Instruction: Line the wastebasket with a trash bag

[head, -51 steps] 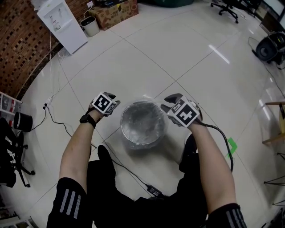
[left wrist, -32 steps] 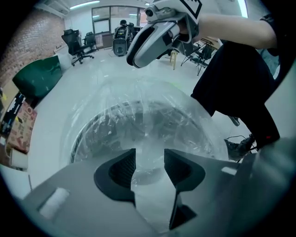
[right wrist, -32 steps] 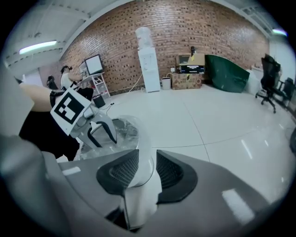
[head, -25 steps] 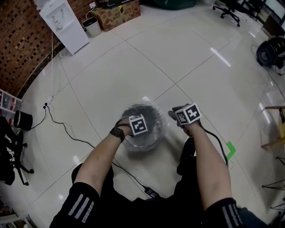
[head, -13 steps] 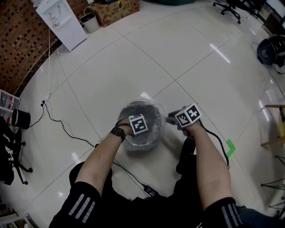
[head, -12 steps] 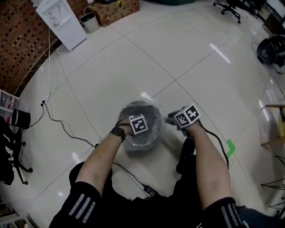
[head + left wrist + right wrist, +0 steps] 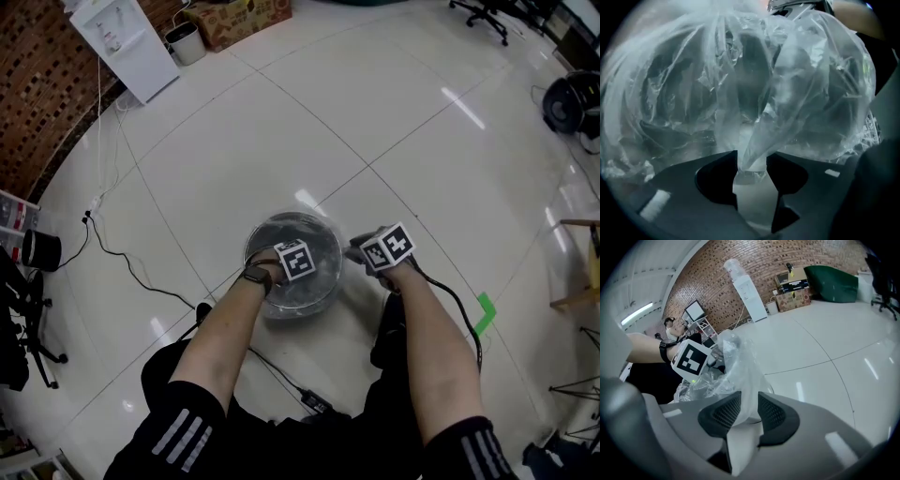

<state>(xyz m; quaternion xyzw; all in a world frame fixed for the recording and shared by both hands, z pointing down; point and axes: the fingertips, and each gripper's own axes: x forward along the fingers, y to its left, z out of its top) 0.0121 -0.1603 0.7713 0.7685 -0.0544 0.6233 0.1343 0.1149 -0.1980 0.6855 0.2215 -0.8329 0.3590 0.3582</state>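
Note:
A round dark wastebasket [image 7: 323,281] stands on the floor, lined with a clear trash bag [image 7: 281,230]. My left gripper [image 7: 751,160] points down inside the basket, its marker cube [image 7: 296,261] over the opening. It is shut on a gathered fold of the trash bag [image 7: 754,140], which billows around the jaws. My right gripper [image 7: 749,401] is at the basket's right rim, its cube [image 7: 386,247] just outside. Its jaws have just been closing, with the bag's edge [image 7: 740,362] pinched between the pads. The left gripper's cube [image 7: 690,359] shows in the right gripper view.
White tiled floor all round. A black cable [image 7: 141,272] runs past the basket on the left. Far back left stand a water dispenser [image 7: 122,47], a small bin [image 7: 185,42] and a cardboard box [image 7: 239,14]. Green tape [image 7: 485,311] marks the floor at the right.
The left gripper went from the basket's left rim to inside it and has sunk lower. The right gripper has dropped a little at the right rim.

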